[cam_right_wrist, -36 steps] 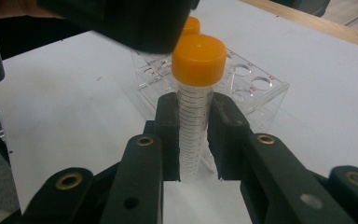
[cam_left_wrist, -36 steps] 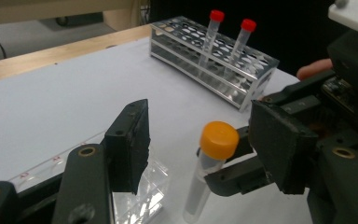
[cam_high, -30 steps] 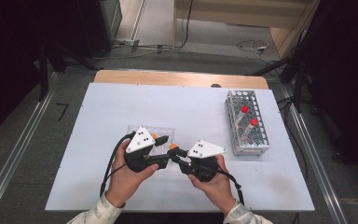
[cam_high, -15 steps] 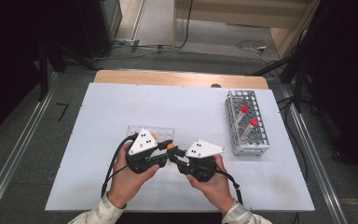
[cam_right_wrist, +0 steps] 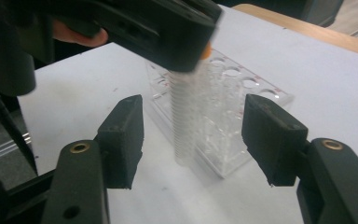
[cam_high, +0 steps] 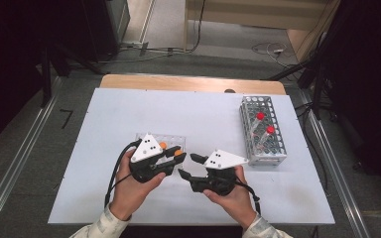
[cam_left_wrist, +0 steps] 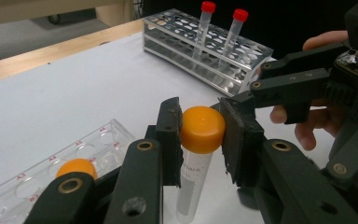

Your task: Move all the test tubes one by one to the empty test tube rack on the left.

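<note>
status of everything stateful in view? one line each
Left gripper: shut on orange-capped tube, fingers on its cap.
Right gripper: open, jaws have just been opening, tube between them untouched.
Orange-capped tube: capped, upright, lifted off the table.
Clear rack: one orange-capped tube seated.
Metal rack: two red-capped tubes upright.

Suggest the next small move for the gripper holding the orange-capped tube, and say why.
Probably carry the orange-capped tube toward the metal rack, or lower it into the clear rack. The left gripper clamps its cap, while the right gripper has just been opening and its jaws stand clear of the tube between them.
</note>
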A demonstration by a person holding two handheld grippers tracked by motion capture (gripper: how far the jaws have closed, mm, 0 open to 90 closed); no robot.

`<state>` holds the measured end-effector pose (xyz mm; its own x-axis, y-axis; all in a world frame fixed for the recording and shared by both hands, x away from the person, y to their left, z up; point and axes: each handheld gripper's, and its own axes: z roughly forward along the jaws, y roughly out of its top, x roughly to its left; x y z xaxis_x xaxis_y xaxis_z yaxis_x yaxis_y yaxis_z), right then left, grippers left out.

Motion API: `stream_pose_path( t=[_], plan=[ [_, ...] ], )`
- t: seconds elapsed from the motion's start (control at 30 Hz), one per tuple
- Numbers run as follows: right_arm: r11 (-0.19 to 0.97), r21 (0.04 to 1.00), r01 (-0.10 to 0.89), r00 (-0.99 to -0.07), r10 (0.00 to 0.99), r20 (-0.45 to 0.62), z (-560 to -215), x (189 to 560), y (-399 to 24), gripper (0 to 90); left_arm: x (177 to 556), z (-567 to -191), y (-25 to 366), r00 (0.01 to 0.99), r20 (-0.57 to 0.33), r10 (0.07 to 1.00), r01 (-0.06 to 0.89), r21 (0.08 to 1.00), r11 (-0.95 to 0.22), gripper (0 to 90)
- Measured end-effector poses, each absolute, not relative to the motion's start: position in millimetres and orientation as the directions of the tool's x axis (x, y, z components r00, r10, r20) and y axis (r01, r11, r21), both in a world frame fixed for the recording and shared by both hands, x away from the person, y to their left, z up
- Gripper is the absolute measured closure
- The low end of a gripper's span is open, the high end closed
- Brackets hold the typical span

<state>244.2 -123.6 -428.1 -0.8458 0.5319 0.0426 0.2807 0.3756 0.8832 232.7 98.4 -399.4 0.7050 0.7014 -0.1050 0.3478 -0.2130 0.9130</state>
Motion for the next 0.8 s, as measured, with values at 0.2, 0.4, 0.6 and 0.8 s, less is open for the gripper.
stream_pose_path(
  t=[0.2,0.4,0.6,0.8],
  plan=[
    [0.360,0.882,0.304,-0.828,0.558,0.057,-430,246,-139,36.6,234,-395,106,0.693,-0.109,0.712,0.347,0.917,-0.197,71.1],
    [0.349,0.881,0.320,-0.813,0.578,0.067,-432,248,-151,37.0,234,-391,117,0.674,-0.114,0.730,0.348,0.920,-0.178,71.1],
    [0.344,0.879,0.331,-0.799,0.597,0.067,-434,249,-158,37.2,236,-387,127,0.651,-0.117,0.750,0.349,0.923,-0.159,71.2],
    [0.344,0.877,0.335,-0.795,0.602,0.068,-435,251,-160,37.4,238,-385,135,0.626,-0.115,0.771,0.351,0.925,-0.148,71.2]
  ],
)
